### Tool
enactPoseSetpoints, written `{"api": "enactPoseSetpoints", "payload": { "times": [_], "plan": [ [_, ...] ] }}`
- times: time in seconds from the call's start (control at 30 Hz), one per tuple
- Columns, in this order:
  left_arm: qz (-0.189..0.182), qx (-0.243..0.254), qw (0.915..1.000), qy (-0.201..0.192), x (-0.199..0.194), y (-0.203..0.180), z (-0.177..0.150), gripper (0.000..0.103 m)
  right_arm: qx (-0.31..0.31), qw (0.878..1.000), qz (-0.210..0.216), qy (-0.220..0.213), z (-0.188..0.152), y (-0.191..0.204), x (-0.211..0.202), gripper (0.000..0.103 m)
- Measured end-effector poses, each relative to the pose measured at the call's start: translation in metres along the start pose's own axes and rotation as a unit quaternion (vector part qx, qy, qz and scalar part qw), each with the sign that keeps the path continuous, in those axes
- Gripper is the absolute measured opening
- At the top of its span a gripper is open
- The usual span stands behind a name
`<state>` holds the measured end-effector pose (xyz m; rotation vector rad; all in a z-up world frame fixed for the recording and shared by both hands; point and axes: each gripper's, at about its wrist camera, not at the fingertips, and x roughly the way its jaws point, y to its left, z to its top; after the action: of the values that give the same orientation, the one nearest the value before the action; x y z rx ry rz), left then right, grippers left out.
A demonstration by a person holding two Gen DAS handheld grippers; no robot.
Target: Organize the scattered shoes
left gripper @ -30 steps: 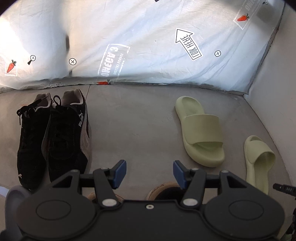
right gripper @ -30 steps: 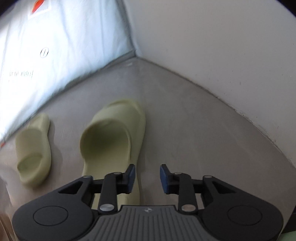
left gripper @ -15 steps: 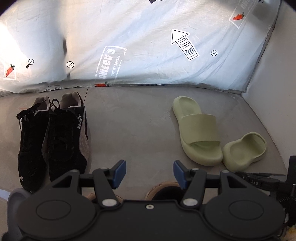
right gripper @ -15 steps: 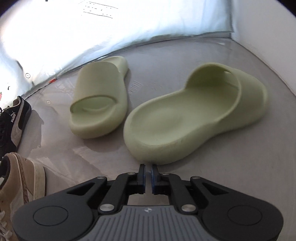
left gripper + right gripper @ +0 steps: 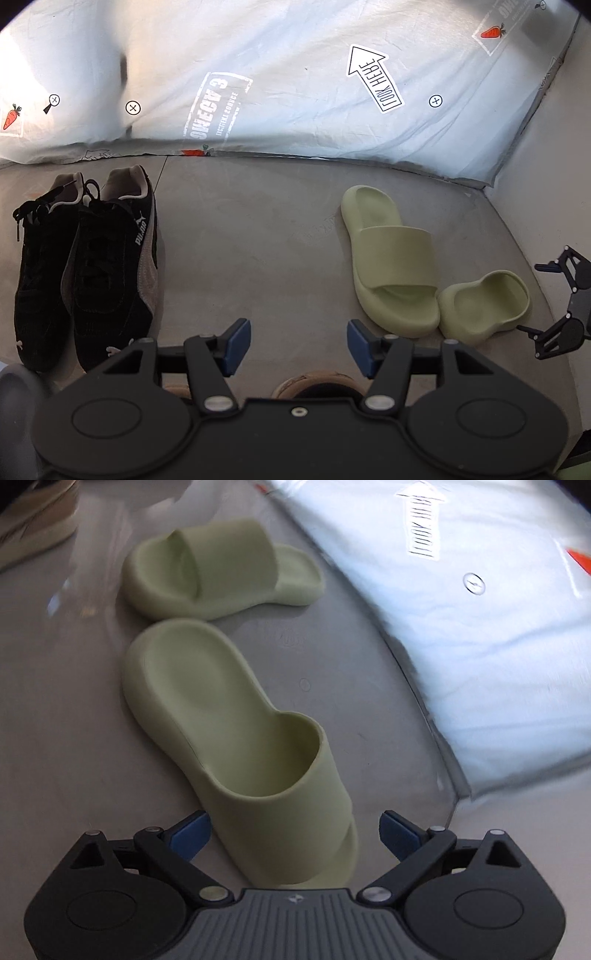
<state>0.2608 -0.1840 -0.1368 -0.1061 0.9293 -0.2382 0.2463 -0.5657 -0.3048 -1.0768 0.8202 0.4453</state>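
Right wrist view: right gripper (image 5: 293,834) spread wide, straddling toe of near green slide (image 5: 236,746), not pinching. Its mate (image 5: 218,572) lies at 11 o'clock, crosswise. Left gripper (image 5: 298,345) spread, holding nothing. Risk: closing on soft strap could skid the slide into the mate.

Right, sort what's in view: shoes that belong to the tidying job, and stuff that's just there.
Job:
- far slide, lying flat
- near slide, between the open right gripper fingers, not clamped
- black sneakers, paired side by side
- tan shoe, only partly seen

Just there:
- printed sheet along the back
- floor
- left gripper, open, holding nothing
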Motion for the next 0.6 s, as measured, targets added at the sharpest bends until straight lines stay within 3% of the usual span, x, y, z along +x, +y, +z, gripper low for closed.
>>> {"api": "enactPoseSetpoints", "payload": {
  "times": [0.23,0.33,0.43,0.5,0.6],
  "plan": [
    [0.009,-0.001,0.9999,0.007,0.004,-0.001,-0.001,0.059,-0.072,0.992,0.100,0.021,0.008,-0.018,0.033,0.097],
    [0.014,-0.001,0.9999,0.004,0.003,0.000,0.000,0.059,-0.021,0.993,0.111,0.031,0.011,-0.026,0.039,0.098],
    [0.014,-0.007,0.9998,0.008,0.004,0.003,-0.001,0.059,0.108,0.987,0.105,0.051,0.013,-0.037,0.042,0.098],
    [0.015,-0.008,0.9998,0.009,0.004,0.003,-0.001,0.059,0.256,0.958,0.097,0.089,0.016,-0.048,0.042,0.098],
    [0.014,-0.004,0.9998,0.011,0.004,0.002,-0.001,0.059,0.400,0.901,0.108,0.131,0.015,-0.054,0.031,0.099]
  ]
}}
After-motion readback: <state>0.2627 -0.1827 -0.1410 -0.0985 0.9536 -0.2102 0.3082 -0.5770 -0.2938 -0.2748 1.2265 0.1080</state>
